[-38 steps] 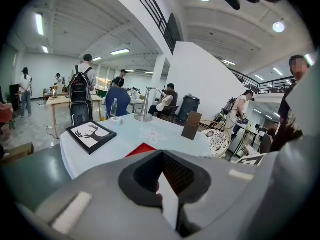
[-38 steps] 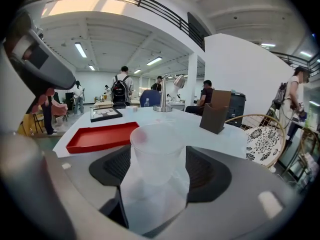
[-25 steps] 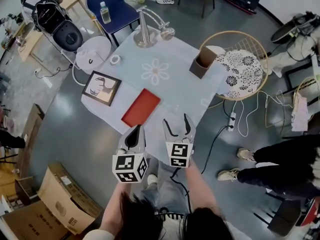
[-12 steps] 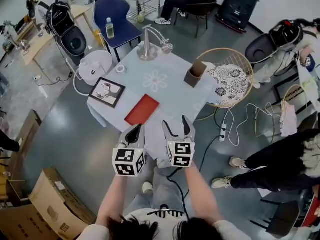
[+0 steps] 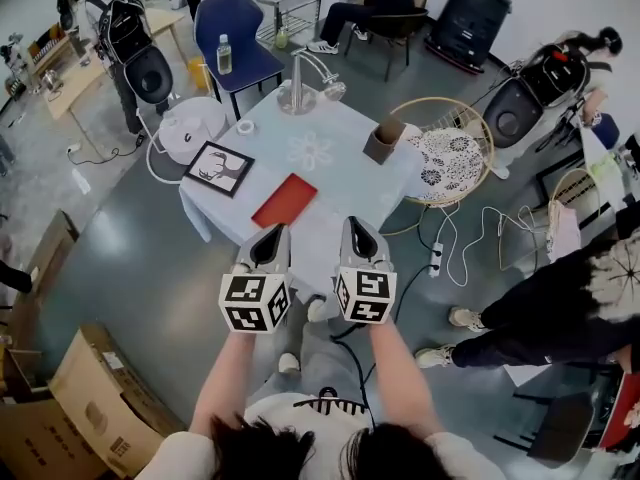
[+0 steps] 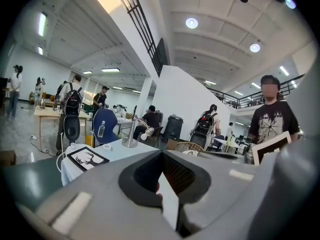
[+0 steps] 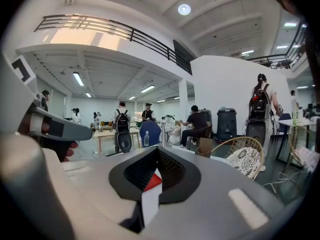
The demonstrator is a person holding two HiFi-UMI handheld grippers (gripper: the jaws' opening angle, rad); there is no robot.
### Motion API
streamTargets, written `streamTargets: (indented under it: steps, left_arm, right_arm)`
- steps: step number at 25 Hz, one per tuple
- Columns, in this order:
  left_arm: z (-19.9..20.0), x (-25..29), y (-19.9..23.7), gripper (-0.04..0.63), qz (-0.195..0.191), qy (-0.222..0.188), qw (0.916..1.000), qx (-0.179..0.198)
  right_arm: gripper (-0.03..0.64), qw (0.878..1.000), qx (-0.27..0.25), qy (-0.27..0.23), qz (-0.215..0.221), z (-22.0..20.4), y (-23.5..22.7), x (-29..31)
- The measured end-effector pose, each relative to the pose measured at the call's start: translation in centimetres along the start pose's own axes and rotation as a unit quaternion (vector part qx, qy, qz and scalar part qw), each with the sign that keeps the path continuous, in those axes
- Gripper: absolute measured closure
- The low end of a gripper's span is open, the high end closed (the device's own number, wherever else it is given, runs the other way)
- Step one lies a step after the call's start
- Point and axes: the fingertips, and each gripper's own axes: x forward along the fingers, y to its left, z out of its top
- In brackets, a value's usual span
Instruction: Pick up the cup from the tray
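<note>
The left gripper [image 5: 273,236] and the right gripper [image 5: 357,230] are held side by side at the near edge of the white-clothed tabletop [image 5: 345,178]. Each has its jaws pressed together on nothing. A brown, square, open-topped cup [image 5: 383,140] stands on the cloth at the far right; what it holds cannot be made out. It is well apart from the flat red rectangular tray [image 5: 285,200], which lies nearer the grippers.

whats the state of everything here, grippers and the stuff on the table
left gripper: shut, empty
right gripper: shut, empty
red tray: lying flat, nothing on it
picture frame: lying flat
brown container: upright, top open
bottle: upright
</note>
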Motion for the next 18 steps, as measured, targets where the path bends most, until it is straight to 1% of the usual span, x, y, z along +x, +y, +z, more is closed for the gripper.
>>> streamTargets:
  steps: [4,8,12,18]
  left_arm:
    - [0.4,-1.3,-0.2,0.595,-0.001,-0.005,1.0,0.004]
    - [0.7,-2.3,-0.9,0.595,-0.008,-0.009,0.9998,0.015]
    - [0.7,-3.4,-1.0,0.595,-0.008,-0.014,0.9997,0.016]
    - [1.1,-4.2,-0.9,0.595,-0.009,-0.018,0.9995,0.026]
  right_arm:
    - [0.592,1.0,-0.005,-0.01,0.012,1.3,1.5,-1.3]
    - [0.592,1.0,-0.013,-0.001,0.01,1.9,2.3,-2.4]
    - [0.593,1.0,-0.029,0.005,0.001,2.1,2.9,-3.6]
    - [0.593,0.999,-0.044,0.007,0.002,2.4,3.9,-4.2]
